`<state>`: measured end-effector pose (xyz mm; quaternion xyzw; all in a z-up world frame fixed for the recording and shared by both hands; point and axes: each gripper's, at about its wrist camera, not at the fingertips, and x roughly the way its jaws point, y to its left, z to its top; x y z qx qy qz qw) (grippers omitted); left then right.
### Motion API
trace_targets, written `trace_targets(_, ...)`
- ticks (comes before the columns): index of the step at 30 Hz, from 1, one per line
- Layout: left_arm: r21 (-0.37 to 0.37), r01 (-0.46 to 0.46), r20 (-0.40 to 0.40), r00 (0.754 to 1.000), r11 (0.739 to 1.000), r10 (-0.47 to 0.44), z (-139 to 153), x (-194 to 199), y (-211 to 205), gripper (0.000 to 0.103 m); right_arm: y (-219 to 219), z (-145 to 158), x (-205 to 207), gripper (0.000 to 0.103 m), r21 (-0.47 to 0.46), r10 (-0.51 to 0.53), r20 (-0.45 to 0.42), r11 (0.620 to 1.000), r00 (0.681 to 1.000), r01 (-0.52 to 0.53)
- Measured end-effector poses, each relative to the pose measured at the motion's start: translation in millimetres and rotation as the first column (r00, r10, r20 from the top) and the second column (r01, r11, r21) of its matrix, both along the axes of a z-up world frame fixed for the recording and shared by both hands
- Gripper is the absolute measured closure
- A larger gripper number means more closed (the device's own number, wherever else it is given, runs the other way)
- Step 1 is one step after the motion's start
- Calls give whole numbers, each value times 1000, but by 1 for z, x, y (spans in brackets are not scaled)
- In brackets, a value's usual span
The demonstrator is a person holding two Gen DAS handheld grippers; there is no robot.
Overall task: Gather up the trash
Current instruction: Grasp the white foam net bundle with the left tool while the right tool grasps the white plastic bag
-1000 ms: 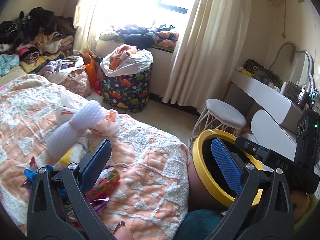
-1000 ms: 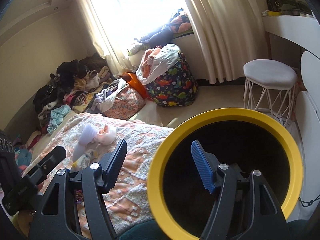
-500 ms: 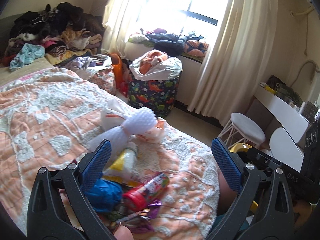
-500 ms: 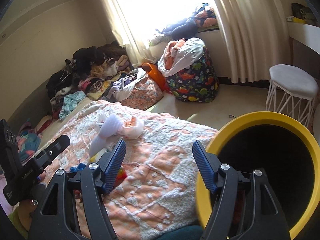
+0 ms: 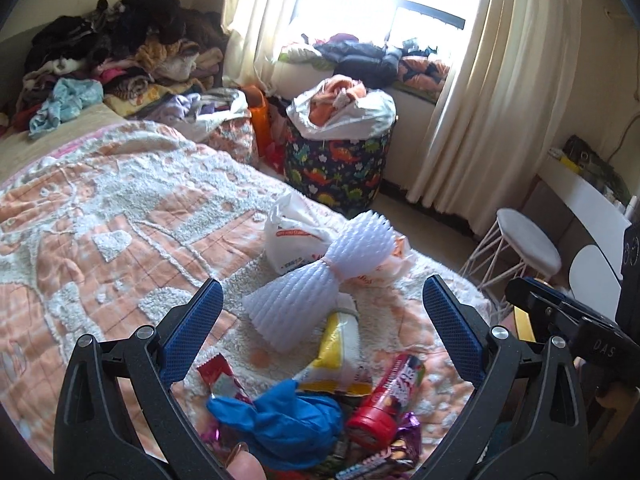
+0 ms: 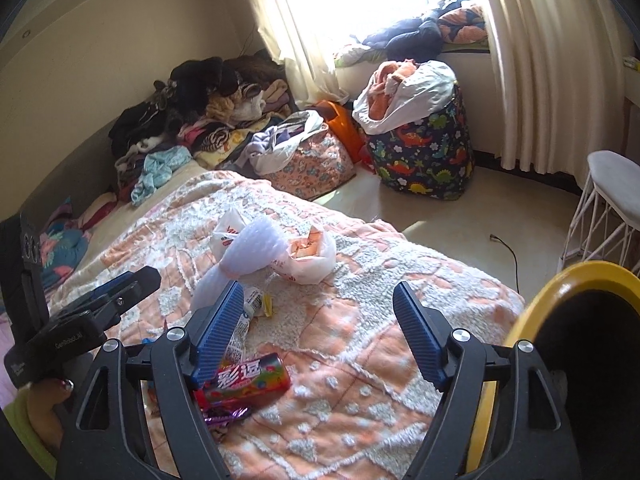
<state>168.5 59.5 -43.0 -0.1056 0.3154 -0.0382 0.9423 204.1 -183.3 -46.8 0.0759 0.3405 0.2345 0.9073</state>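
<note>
Clearly little is collected: both the left gripper [image 5: 320,332] and right gripper [image 6: 320,332] hold nothing, the right's jaws opening, while trash [image 5: 320,392] litters the lower-centre bedspread [image 5: 100,220]; the yellow-rimmed bin [image 6: 560,280] waits lower right.

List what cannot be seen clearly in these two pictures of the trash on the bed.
- Yellow bin: right wrist view, cut off by the picture edge; its inside is too dark to see.
- Purple wrapper: left wrist view, partly under the red tube.
- Small packets: right wrist view, half hidden by the right hand-held gripper, whose jaws are opening with nothing between them.
</note>
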Motion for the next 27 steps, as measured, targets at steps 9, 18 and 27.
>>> trace_targets(9, -15, 70, -133, 988, 997, -72, -28, 39, 10, 31, 35, -35, 52, 26, -55, 29, -91, 998, 995, -34)
trace_targets(18, -48, 111, -203, 972, 993, -118, -48, 62, 9, 38, 58, -58, 85, 26, -101, 44, -126, 993, 991, -57)
trace_targets(27, -57, 118, -226, 966, 991, -128, -58, 67, 8, 49, 70, -58, 92, 66, -110, 119, -89, 986, 989, -128)
